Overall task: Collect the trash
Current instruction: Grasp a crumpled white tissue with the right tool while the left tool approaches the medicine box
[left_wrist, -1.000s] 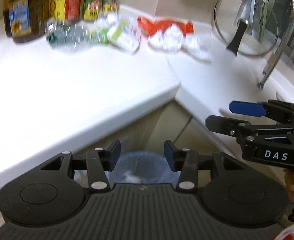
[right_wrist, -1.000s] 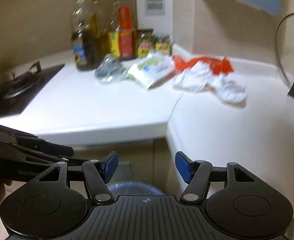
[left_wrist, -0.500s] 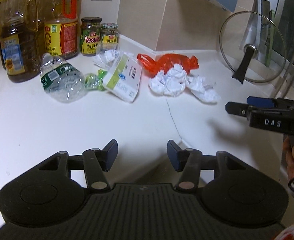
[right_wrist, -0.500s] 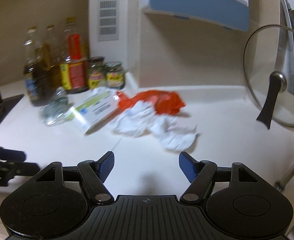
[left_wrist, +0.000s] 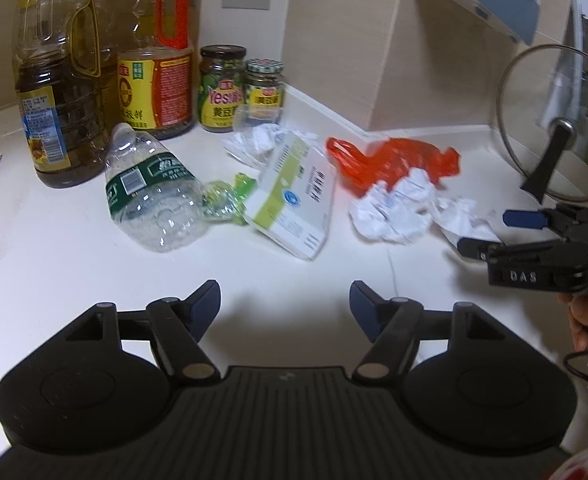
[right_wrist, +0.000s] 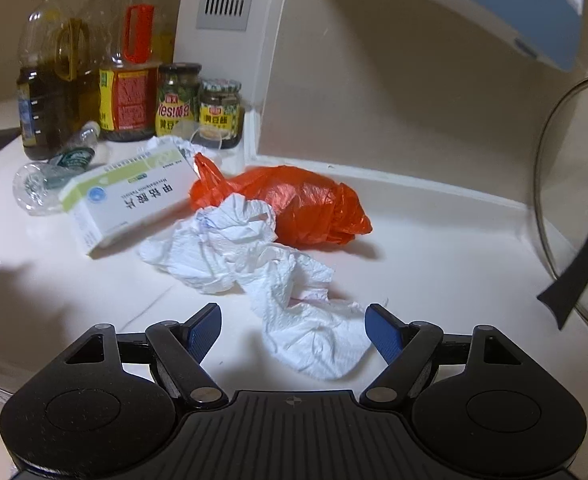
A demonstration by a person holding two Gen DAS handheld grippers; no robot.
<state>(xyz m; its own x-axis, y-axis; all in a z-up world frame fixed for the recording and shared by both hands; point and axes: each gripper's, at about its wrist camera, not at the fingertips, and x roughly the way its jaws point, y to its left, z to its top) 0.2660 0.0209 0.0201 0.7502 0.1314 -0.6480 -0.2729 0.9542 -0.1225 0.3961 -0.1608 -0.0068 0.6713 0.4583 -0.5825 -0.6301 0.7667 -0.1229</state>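
right gripper (right_wrist: 292, 330): jaws spread and have just been opening; the near lobe of the crumpled paper towel (right_wrist: 254, 264) lies between the pads, not yet pinched, so nothing is grasped.
left gripper (left_wrist: 284, 306): also released, jaws have just been opening, only bare countertop (left_wrist: 54, 248) between them.
trash, where: all on the white counter in the corner. towel nearest the right gripper, orange plastic bag (right_wrist: 294, 204) just behind and touching it, medicine box (right_wrist: 130, 196) beside it to the left, crushed water bottle (left_wrist: 154, 196) further left with a green wrapper (left_wrist: 230, 198) between bottle and box.
not trash, likely: oil bottles (left_wrist: 58, 92) and jars (left_wrist: 222, 88) at the wall, glass lid (right_wrist: 574, 200) leaning at the right.
step in hand: judged as closing in on the towel for a pick.
doing it well: bring the pads down to the counter so they catch the bulk of the wad, not a loose flap. close fully; paper squashes and a half grip would let it slip.
watch: the towel looks like two linked wads; a lift may drag the far one and nudge the bag.
left side: the box looks the nearest firm target; take it across its narrow faces.
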